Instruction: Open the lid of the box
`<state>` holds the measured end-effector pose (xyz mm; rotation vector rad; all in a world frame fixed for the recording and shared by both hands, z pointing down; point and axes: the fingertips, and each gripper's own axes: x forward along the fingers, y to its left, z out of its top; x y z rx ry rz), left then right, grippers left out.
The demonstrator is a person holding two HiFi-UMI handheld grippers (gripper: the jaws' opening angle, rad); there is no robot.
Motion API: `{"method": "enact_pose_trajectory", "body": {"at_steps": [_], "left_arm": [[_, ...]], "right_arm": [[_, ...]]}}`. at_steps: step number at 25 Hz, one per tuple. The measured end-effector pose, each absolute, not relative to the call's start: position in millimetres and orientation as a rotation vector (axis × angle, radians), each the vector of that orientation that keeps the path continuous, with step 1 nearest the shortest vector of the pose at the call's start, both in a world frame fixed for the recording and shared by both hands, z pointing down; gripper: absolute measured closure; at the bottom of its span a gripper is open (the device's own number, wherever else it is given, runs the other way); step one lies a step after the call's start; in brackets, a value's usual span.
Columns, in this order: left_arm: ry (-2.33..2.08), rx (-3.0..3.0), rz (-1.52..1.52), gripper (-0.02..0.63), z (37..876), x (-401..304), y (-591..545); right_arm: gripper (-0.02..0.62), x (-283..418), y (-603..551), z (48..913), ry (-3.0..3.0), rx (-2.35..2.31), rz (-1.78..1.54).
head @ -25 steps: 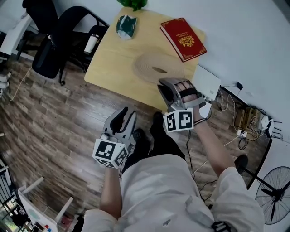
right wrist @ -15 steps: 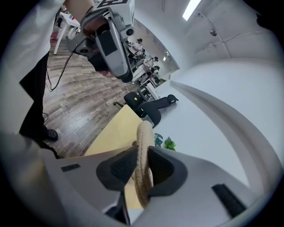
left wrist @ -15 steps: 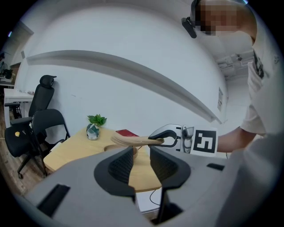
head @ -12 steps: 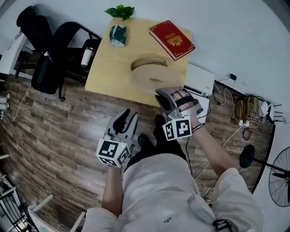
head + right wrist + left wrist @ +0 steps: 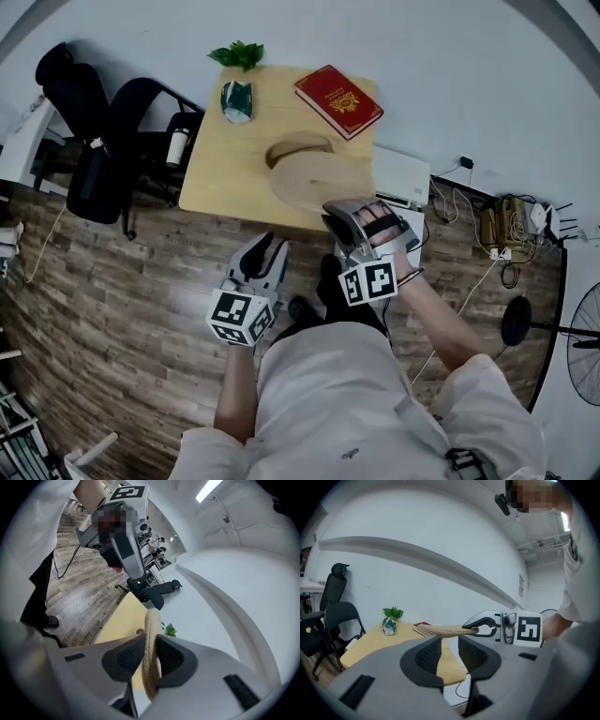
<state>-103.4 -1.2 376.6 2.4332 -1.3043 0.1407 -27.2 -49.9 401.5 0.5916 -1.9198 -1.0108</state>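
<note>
Head view: the right gripper (image 5: 334,210) grasps the woven lid (image 5: 317,180) by its near rim, raised over the box (image 5: 296,148) on the tabletop (image 5: 220,169).

Left gripper view: the left gripper (image 5: 449,649) is released and empty.

Right gripper view: the rim sits deep between the pads, so carry the lid level and set it aside.

Red book (image 5: 338,100) flat near far right corner of wooden table (image 5: 220,173). Potted plant (image 5: 236,98) at far edge, left of book. Black office chairs (image 5: 103,141) left of table, bottle (image 5: 175,147) between. Cables (image 5: 497,234) on plank floor (image 5: 122,281), right.
</note>
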Motion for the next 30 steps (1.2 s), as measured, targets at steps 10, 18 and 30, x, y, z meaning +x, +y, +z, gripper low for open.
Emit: {"method": "enact_pose_trajectory", "body": {"at_steps": [10, 18, 30], "left_arm": [[-1.263, 2.486, 0.151, 0.517, 362, -94, 12], [-1.264, 2.475, 0.190, 0.543, 371, -87, 24], [-1.266, 2.469, 0.240, 0.586, 373, -87, 32]], "right_arm": [[0.522, -29, -25, 372, -1.917, 0.644, -1.051], [0.522, -27, -9, 364, -1.938, 0.676, -1.058], [0.522, -32, 0, 357, -1.956, 0.708, -1.065]]}}
